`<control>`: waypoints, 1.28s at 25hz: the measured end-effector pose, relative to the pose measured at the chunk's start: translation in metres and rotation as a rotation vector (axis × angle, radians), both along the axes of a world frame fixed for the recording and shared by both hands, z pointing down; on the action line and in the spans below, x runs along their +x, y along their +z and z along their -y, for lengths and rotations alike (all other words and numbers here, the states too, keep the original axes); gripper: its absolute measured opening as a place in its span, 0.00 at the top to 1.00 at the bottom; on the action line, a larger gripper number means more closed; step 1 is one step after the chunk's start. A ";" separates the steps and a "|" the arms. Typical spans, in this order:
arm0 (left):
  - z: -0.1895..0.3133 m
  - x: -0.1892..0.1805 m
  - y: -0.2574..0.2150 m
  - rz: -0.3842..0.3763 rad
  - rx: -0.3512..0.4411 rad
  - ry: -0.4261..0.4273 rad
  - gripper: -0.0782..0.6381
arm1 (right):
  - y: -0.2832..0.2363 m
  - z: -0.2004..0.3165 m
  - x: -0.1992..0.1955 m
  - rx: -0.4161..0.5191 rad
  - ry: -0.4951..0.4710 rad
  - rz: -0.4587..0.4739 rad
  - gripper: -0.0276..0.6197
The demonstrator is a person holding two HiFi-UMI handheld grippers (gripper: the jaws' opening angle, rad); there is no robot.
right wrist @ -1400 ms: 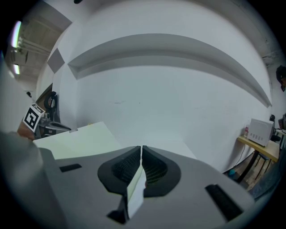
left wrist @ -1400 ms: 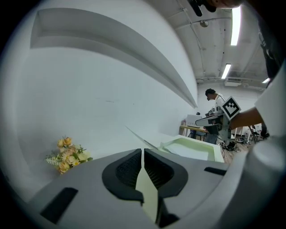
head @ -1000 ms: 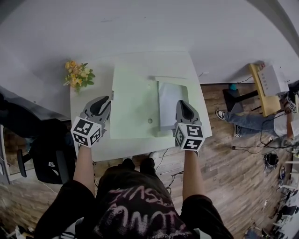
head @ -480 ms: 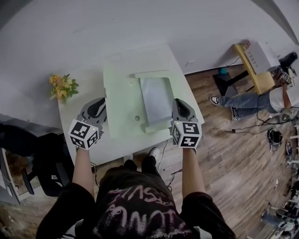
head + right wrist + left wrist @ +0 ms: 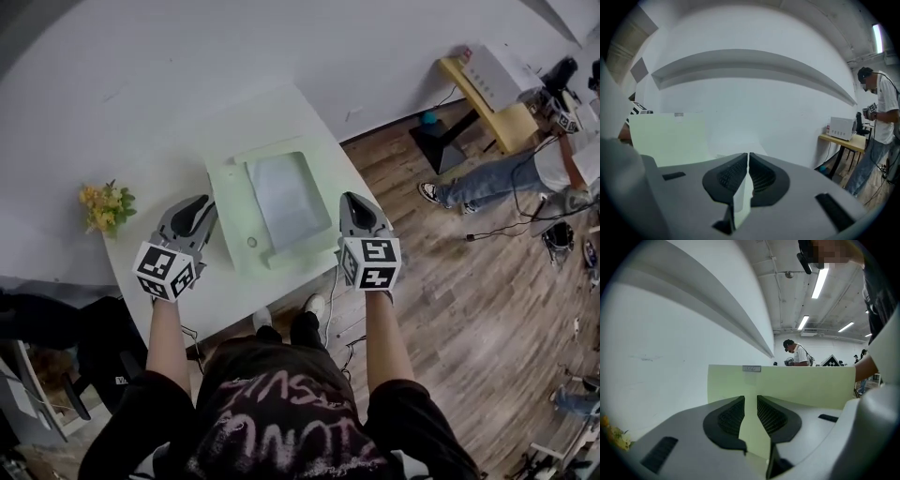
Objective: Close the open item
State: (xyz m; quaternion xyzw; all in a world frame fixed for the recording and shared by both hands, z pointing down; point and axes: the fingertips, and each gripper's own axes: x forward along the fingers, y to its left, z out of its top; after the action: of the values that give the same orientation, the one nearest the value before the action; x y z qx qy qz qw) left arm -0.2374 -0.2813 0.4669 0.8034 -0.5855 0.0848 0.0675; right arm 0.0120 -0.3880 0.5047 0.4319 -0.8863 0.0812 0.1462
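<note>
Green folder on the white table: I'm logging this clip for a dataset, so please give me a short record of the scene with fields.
item: green folder, open, pale sheets showing inside
surface: white table
left gripper: jaws closed on a green sheet of the folder
right gripper: jaws closed on a thin edge of the folder
cover: a green panel stands upright beyond the left jaws
other: yellow flowers at the table's left end
task status: folder not yet closed
</note>
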 end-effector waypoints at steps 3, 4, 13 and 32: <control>0.018 0.020 -0.005 0.023 -0.003 0.050 0.76 | 0.000 0.004 0.019 -0.002 0.035 0.004 0.91; 0.025 0.028 -0.006 0.031 -0.005 0.068 0.76 | 0.000 0.006 0.027 -0.004 0.047 0.009 0.91; 0.074 0.103 0.016 0.115 -0.080 0.227 0.77 | 0.015 0.015 0.097 -0.043 0.168 0.078 0.91; 0.129 0.216 0.126 0.351 -0.310 0.454 0.81 | 0.052 0.024 0.200 -0.073 0.336 0.048 0.91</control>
State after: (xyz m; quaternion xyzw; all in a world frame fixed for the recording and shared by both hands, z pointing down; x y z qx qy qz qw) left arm -0.0219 -0.4108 0.5933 0.8666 -0.3743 0.3232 0.0666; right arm 0.2119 -0.4118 0.5564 0.5661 -0.8015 0.1469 0.1247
